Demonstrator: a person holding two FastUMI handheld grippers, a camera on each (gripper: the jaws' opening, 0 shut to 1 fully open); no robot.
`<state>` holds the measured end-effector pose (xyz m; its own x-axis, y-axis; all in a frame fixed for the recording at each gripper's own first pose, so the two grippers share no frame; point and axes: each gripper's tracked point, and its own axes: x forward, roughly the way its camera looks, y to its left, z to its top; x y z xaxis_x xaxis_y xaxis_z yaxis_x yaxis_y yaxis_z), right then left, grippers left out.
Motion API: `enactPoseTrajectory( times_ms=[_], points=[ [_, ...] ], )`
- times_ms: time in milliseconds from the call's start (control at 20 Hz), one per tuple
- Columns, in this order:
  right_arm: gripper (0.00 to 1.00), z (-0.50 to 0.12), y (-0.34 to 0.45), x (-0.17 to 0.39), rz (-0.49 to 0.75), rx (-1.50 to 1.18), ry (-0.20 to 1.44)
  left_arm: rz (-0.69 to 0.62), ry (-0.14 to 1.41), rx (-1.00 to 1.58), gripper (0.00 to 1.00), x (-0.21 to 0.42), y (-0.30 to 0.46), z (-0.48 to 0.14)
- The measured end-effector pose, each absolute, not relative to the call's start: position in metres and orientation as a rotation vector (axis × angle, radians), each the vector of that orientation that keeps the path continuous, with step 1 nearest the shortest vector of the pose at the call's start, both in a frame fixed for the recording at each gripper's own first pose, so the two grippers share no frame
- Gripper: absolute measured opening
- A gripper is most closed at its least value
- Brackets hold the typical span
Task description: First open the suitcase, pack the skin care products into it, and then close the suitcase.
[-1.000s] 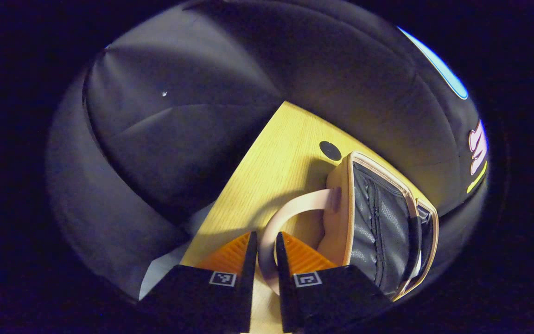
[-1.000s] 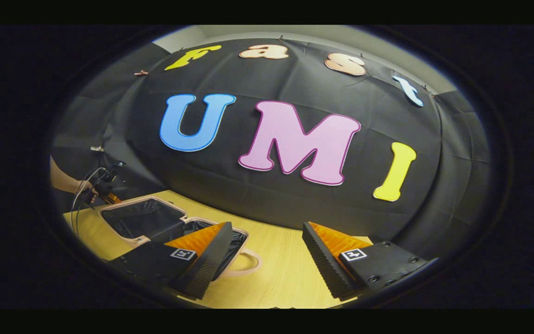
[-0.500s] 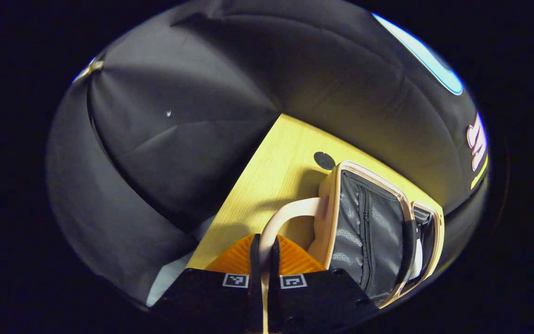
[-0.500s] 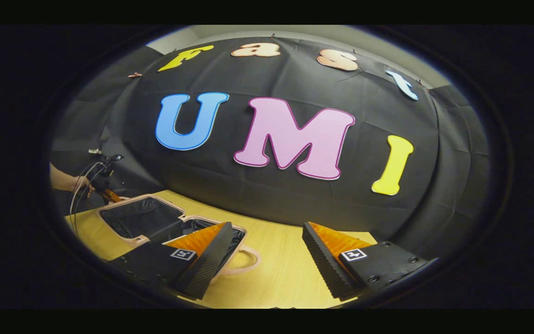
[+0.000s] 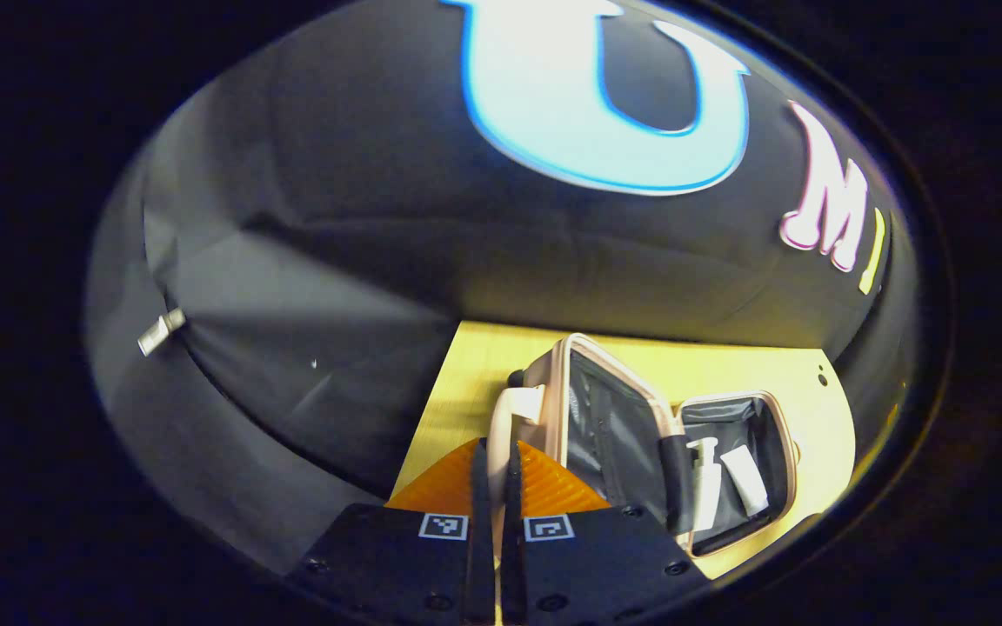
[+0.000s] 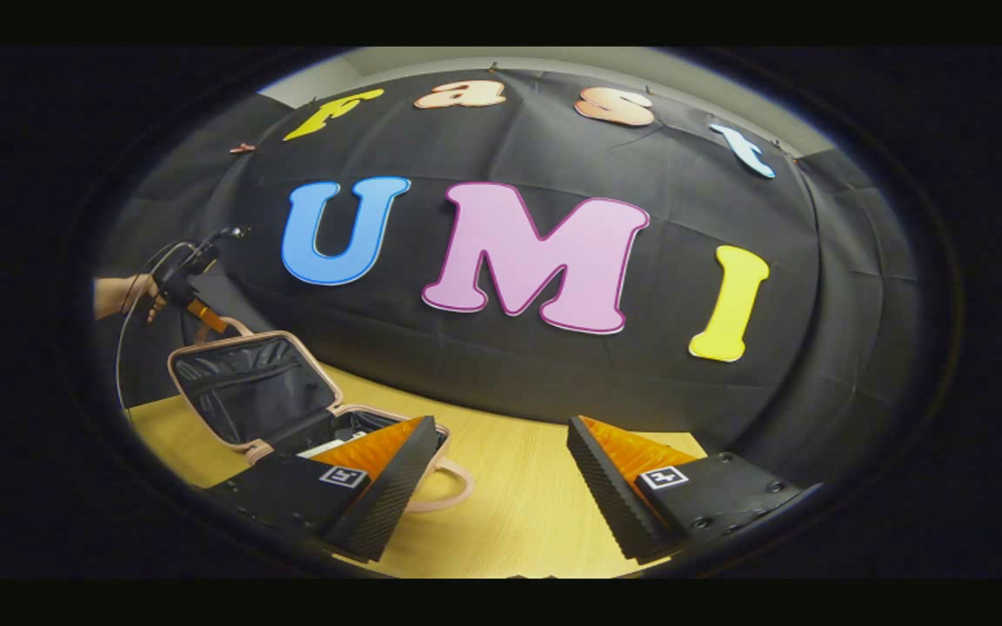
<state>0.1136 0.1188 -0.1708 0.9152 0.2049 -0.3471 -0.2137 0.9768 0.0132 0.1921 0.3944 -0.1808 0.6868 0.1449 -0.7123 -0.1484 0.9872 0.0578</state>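
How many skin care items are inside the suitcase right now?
2 visible: a pump bottle and a tube, side by side in the lower half of the suitcase. The raised lid may hide others.

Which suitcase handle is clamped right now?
The handle on the raised lid, pinched by the left gripper; the base's handle lies free on the table.

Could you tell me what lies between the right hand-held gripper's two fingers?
In the right gripper view, only bare wooden table lies between the open right hand-held gripper's fingers; the pink suitcase's handle curves just beside one finger.
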Motion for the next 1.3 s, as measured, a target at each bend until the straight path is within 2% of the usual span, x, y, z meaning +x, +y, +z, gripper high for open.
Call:
enactPoseTrajectory(
  times_ms=[300,550,900,1300],
  points=[
    [0.97,-0.171,0.078,0.114,0.210,0.017,0.387,0.087,0.719,0.120,0.09,0.207,0.281,-0.118],
    [0.97,-0.168,0.037,0.109,0.196,0.016,0.389,0.055,0.654,-0.015,0.09,0.213,0.192,-0.095],
    [0.97,-0.175,-0.002,0.098,0.185,0.048,0.399,-0.025,0.643,-0.110,0.09,0.213,0.086,-0.111],
    [0.97,-0.195,-0.041,0.089,0.142,0.033,0.407,-0.146,0.651,-0.184,0.09,0.218,-0.025,-0.184]
  ],
)
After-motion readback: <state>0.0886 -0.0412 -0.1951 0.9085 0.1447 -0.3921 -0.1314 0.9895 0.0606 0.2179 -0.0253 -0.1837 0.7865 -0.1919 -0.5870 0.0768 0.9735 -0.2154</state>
